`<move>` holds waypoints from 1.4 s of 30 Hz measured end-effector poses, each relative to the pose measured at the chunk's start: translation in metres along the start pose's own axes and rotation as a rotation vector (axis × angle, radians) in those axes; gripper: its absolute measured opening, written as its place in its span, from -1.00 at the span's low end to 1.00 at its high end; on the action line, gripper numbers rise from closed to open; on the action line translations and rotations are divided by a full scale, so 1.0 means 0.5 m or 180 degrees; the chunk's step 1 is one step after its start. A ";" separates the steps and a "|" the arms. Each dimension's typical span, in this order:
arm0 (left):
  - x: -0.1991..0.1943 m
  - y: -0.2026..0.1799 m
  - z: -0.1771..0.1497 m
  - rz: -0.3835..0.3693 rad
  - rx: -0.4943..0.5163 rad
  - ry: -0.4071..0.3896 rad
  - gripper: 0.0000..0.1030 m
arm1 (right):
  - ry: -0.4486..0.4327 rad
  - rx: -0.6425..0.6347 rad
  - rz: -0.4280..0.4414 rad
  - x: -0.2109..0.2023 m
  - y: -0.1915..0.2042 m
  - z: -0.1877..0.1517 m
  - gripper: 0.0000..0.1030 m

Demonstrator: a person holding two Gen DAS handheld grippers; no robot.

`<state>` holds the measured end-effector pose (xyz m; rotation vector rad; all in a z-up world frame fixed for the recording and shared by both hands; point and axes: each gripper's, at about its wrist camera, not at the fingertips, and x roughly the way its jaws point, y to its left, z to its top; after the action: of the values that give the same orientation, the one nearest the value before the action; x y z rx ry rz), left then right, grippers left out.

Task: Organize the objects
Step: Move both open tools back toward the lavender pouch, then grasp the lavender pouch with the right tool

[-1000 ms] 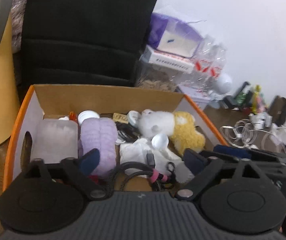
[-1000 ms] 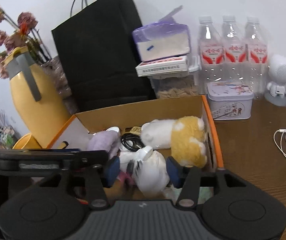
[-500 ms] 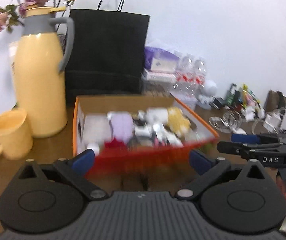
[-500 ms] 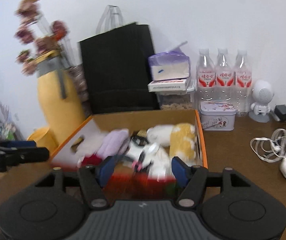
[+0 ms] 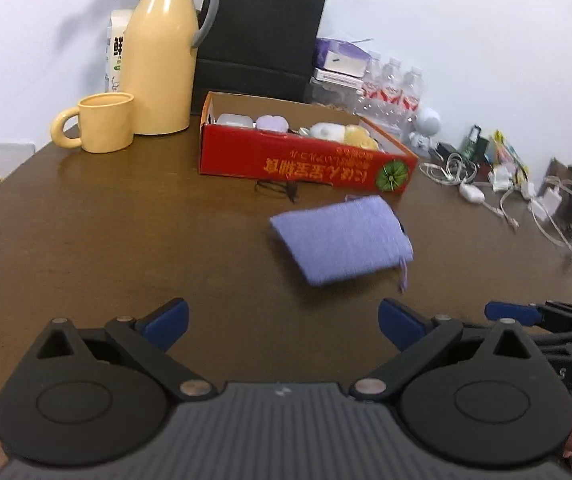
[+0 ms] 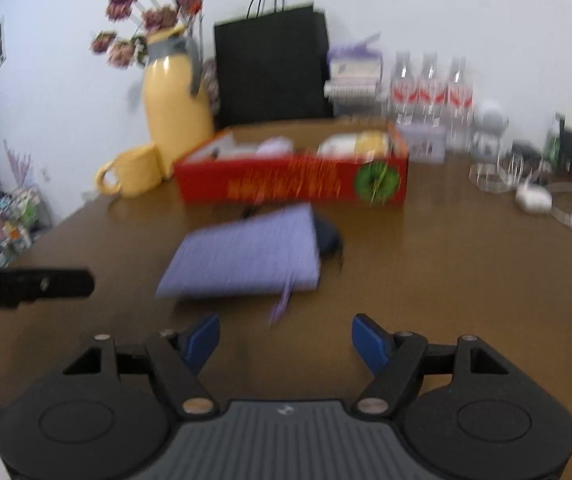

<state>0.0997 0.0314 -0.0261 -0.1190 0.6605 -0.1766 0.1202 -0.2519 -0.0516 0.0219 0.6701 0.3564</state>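
Left hand-held gripper (image 5: 282, 322) and right hand-held gripper (image 6: 286, 340), its jaws just opening, gape empty, angled down at the brown wooden tabletop (image 5: 106, 232); white wall (image 5: 466, 20) beyond.

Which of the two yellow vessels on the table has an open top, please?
The short yellow mug has the open top. The tall yellow jug beside it is closed by a grey lid and stands much higher.

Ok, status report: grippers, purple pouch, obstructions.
Left gripper open, empty. Right gripper open, empty, jaws just widening. Purple pouch flat on table, before red box. Path clear.
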 end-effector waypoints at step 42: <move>0.083 -0.031 -0.014 -0.0502 -0.0146 0.0382 -0.64 | 0.0212 0.0308 0.0293 0.041 -0.016 -0.017 -0.86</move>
<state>0.1258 0.0074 -0.0539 -0.2061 0.7753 -0.3223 0.1324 -0.2535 -0.0714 0.1337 0.7536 0.4144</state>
